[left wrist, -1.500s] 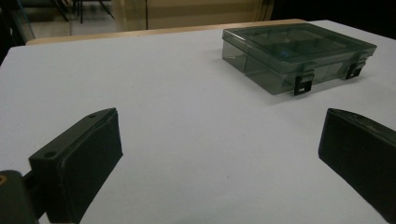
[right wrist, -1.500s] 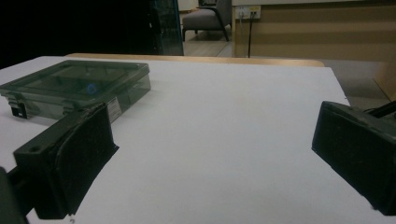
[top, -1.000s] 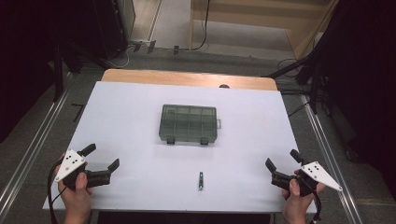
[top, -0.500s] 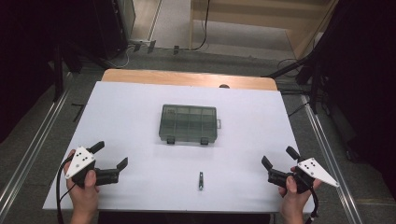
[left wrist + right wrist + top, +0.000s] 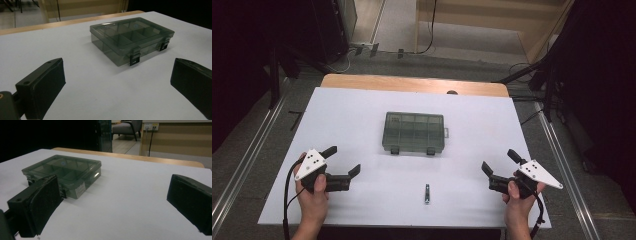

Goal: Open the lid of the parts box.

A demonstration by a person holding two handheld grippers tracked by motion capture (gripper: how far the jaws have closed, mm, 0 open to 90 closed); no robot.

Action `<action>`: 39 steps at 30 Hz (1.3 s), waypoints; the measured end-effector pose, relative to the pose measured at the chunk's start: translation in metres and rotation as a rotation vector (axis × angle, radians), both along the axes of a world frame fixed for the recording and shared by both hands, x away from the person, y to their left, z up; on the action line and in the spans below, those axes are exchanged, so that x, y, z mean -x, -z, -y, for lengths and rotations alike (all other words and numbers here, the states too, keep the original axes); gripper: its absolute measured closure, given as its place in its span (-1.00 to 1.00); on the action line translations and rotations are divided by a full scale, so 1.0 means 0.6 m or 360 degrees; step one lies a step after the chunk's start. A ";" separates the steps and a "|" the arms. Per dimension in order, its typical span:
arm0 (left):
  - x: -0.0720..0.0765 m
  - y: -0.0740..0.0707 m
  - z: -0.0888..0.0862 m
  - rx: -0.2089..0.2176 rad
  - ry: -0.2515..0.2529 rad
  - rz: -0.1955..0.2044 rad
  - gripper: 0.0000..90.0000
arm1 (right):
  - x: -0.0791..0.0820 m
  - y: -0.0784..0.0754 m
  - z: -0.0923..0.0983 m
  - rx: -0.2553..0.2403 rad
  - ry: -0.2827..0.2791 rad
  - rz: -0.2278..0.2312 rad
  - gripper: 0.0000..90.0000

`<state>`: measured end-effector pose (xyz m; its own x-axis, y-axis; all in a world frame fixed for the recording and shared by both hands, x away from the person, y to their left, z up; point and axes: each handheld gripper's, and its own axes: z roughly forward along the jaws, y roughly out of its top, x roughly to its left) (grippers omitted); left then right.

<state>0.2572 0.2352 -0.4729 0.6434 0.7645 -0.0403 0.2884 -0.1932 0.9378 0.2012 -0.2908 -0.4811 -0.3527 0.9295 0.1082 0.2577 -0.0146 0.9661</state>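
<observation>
1. Compartment box [image 5: 414,132]: smoky translucent plastic, lid down, two front latches; sits mid-tabletop [image 5: 362,105], well apart from both grippers.
2. Left gripper [image 5: 343,164]: jaws apart, holding nothing, near the front left edge. Risk: a one-sided push likely slides the light box instead of gripping it.
3. Right gripper [image 5: 499,162]: jaws apart, holding nothing, front right. Risk: prising a latch without the box steadied may tip or skid it.
4. Small dark item [image 5: 427,193]: lies between the grippers, near the front edge; identity unclear. Risk: a sweeping forearm could knock it off.
</observation>
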 end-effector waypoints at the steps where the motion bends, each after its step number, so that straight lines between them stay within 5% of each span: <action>1: -0.002 -0.001 0.002 0.0005 -0.0001 -0.0002 -1.00 | -0.003 -0.001 -0.002 0.0000 -0.0008 0.0001 -1.00; 13: -0.032 -0.010 0.020 0.0056 0.0033 -0.0027 -1.00 | -0.038 -0.013 -0.028 -0.0060 -0.0088 -0.0008 -0.83; 21: -0.049 -0.012 0.041 0.0042 0.0047 -0.0043 -0.97 | -0.065 -0.017 -0.057 -0.0083 -0.0115 -0.0053 -0.54; 24: -0.053 -0.013 0.048 0.0065 0.0013 -0.0042 -0.53 | -0.077 -0.021 -0.066 -0.0102 -0.0127 -0.0062 -0.27; 27: -0.060 -0.013 0.054 0.0092 0.0025 -0.0065 -0.45 | -0.082 -0.022 -0.069 -0.0109 -0.0147 -0.0069 -0.03; 29: -0.062 -0.012 0.057 0.0096 0.0024 -0.0057 -0.07 | -0.087 -0.026 -0.073 -0.0113 -0.0243 -0.0039 0.29; 31: -0.066 -0.011 0.060 0.0101 0.0028 -0.0067 0.04 | -0.088 -0.027 -0.075 -0.0092 -0.0244 -0.0033 0.35; 34: -0.071 -0.010 0.062 0.0084 0.0057 -0.0073 0.52 | -0.098 -0.029 -0.083 -0.0058 -0.0243 -0.0055 0.61; 39: -0.081 -0.012 0.067 0.0077 0.0064 -0.0096 0.85 | -0.109 -0.029 -0.089 -0.0059 -0.0261 -0.0059 0.83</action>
<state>0.3060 0.1949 -0.4659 0.6688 0.7343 -0.1159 0.3374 -0.1609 0.9275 0.2666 -0.2375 -0.4640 -0.4947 0.8548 0.1570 0.2947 -0.0050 0.9556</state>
